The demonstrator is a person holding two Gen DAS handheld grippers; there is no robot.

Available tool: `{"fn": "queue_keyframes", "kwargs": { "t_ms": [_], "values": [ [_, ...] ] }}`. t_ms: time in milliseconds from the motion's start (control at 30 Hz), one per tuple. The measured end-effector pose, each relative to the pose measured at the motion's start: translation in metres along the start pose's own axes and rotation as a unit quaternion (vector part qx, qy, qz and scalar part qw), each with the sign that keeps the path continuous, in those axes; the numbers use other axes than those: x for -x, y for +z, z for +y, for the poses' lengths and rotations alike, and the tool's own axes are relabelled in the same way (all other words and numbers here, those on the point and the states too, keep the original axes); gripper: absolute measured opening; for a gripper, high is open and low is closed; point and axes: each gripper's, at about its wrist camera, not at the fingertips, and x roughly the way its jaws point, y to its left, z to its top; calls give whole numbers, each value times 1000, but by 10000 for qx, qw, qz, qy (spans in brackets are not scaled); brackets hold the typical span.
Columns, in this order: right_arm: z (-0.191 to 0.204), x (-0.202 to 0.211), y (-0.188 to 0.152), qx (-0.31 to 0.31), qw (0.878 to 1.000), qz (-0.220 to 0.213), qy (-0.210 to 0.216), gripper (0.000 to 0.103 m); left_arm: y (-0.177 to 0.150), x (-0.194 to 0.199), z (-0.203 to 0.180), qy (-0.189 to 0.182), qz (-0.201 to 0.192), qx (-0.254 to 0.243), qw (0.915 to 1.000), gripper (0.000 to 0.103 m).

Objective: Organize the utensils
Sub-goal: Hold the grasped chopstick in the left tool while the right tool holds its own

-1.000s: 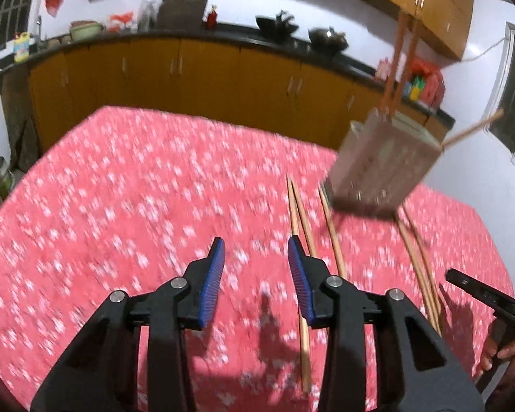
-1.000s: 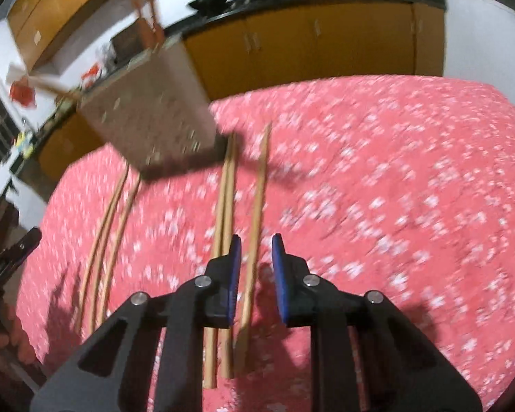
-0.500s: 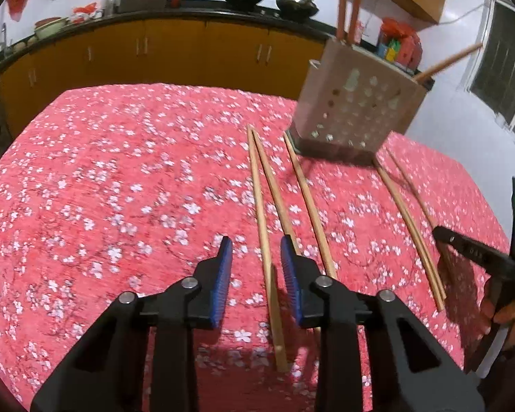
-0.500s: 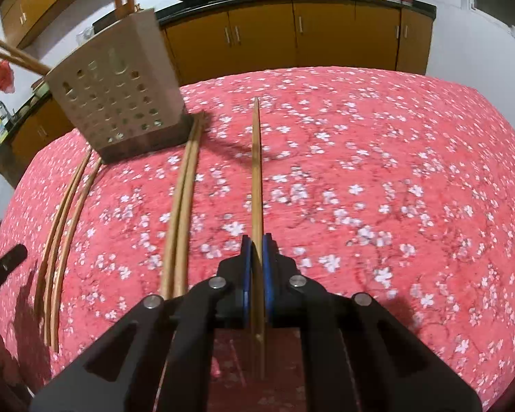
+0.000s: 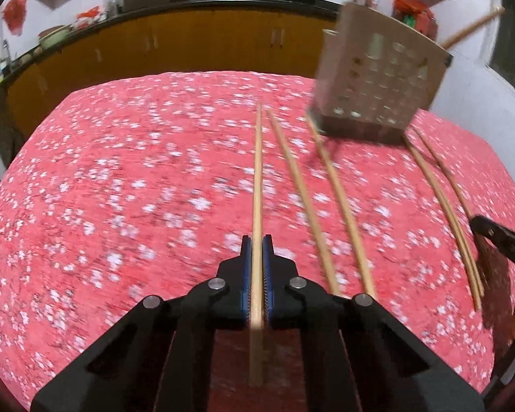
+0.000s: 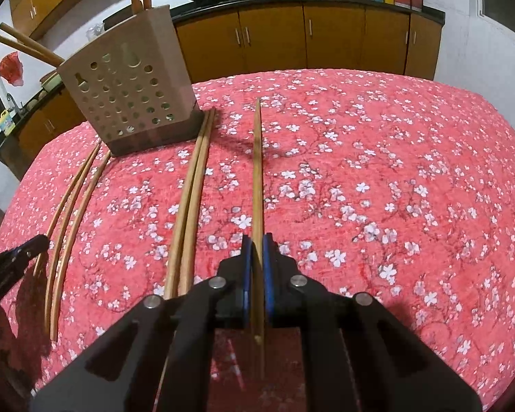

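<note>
While the red flowered tablecloth filled both views, the step in hand looked to be lifting a chopstick in each gripper and carrying it to the perforated holder, which stood on the cloth at about eleven o'clock in the right wrist view and at about one o'clock in the left. Two chopsticks already leaned out of its top, and the others lay loose on the cloth.

Next in size, the left gripper had just been closing, and its blue pads now pinched the left chopstick, which ran straight toward twelve o'clock. The right gripper was likewise clamped on the right chopstick, with a loose pair lying just beside it toward ten o'clock.

To do this well, each stick probably needed lifting cleanly off the cloth before any swing toward the holder, so its far tip would not drag or nudge its neighbours. Both grips sat near the sticks' near ends, so the long free ends could droop or pivot; a slow tilt to upright seemed wise.
</note>
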Motion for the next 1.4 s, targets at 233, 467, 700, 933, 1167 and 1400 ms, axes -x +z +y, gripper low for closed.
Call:
{"fn": "queue_keyframes", "kwargs": {
  "t_ms": [233, 467, 700, 933, 1167, 1400],
  "values": [
    [-6, -4, 8, -3, 9998, -94, -175, 8, 10, -4, 29, 27, -3, 285, 9996, 8],
    [-8, -6, 8, -46, 9998, -121, -142, 8, 6, 0, 32, -51, -46, 332, 9994, 8],
    [-8, -5, 7, -36, 9998, -123, -155, 8, 5, 3, 35, -100, -52, 382, 9992, 8],
    [-8, -5, 7, -62, 9998, -126, -140, 8, 5, 4, 35, -99, -52, 381, 9992, 8],
    [-8, -5, 7, -53, 9998, -123, -157, 8, 5, 5, 33, -96, -49, 386, 9992, 8],
    [-7, -2, 3, -20, 9998, -109, -166, 8, 2, 8, 31, -38, -33, 280, 9996, 8]
  ]
}}
